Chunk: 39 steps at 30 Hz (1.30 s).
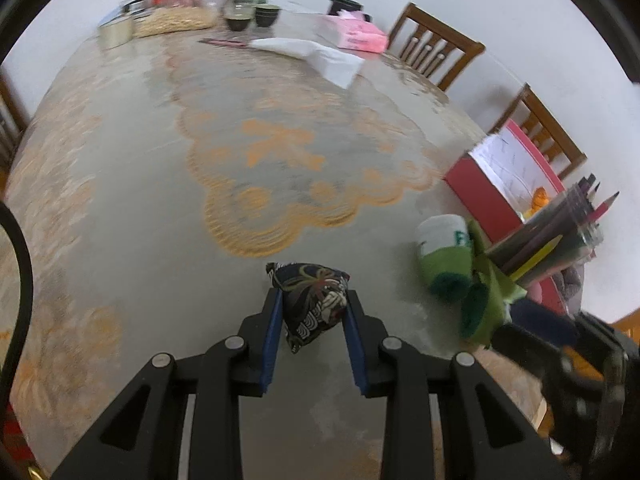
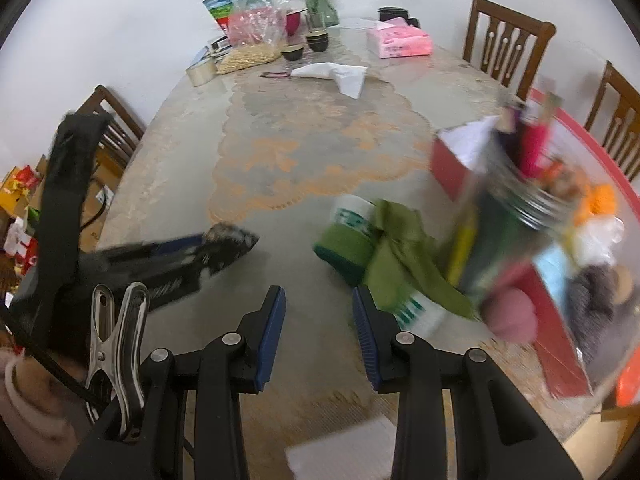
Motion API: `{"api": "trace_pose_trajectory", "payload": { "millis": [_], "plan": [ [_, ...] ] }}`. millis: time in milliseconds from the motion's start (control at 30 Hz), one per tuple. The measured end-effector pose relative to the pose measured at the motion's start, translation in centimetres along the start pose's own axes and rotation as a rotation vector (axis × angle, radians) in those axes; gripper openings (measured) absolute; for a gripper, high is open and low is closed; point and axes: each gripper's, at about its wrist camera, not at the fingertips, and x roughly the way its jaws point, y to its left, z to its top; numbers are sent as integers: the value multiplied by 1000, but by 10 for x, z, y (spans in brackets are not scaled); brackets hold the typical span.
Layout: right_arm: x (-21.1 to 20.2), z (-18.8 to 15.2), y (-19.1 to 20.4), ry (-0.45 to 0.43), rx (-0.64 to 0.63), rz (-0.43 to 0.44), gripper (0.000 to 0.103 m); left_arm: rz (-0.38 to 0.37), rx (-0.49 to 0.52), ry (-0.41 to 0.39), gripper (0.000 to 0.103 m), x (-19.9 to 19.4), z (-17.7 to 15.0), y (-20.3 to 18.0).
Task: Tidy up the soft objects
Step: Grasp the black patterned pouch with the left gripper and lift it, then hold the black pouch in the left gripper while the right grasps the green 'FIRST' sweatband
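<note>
Between left gripper (image 1: pixel 311 300) pads: dark patterned fabric beanbag (image 1: pixel 314 300), clamped above tabletop (image 1: pixel 140 200); right gripper (image 2: pixel 319 300) released, empty.

Brown chairs (image 2: pixel 508 36) stand by the desk (image 1: pixel 140 200). At its far end sit dark bowls (image 2: pixel 316 42), a pink pack (image 2: pixel 404 42), a white cloth (image 2: pixel 340 74) and a green vase (image 2: pixel 320 8). A jar of pencils (image 1: pixel 560 236) stands nearer.

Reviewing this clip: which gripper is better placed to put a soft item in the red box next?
Left. The left gripper already has the dark patterned beanbag between its pads, gripped. The right gripper is open on nothing, though the green and white socks and red box lie nearer its side.
</note>
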Motion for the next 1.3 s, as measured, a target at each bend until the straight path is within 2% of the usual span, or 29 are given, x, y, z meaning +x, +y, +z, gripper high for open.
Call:
{"api": "trace_pose_trajectory", "payload": {
  "millis": [100,200,300,600,667,700,733,833,1000,1300],
  "plan": [
    [12,10,8,9,-11,13,36,5,-28,-6,31,-7,-6,13],
    [22,18,14,9,-34,-18,36,9,-59,-11,31,-11,-12,24],
    [33,24,14,34,-50,-85,36,10,-77,-11,31,-14,-15,31],
    [52,32,12,81,-79,-137,36,20,-102,-15,31,-22,-21,47],
    [53,31,16,81,-104,-146,32,23,-103,-21,31,-24,-21,49],
    [52,31,18,78,-120,-155,22,23,-104,-23,31,-25,-21,49],
    [52,30,20,78,-135,-160,17,23,-105,-24,31,-26,-21,49],
    [49,28,26,69,-156,-148,6,27,-104,-28,31,-28,-20,50],
    [38,26,36,35,-175,-102,2,33,-103,-32,31,-32,-21,50],
    [8,15,44,-19,-162,31,2,29,-95,-49,31,-40,-22,44]
  ]
}}
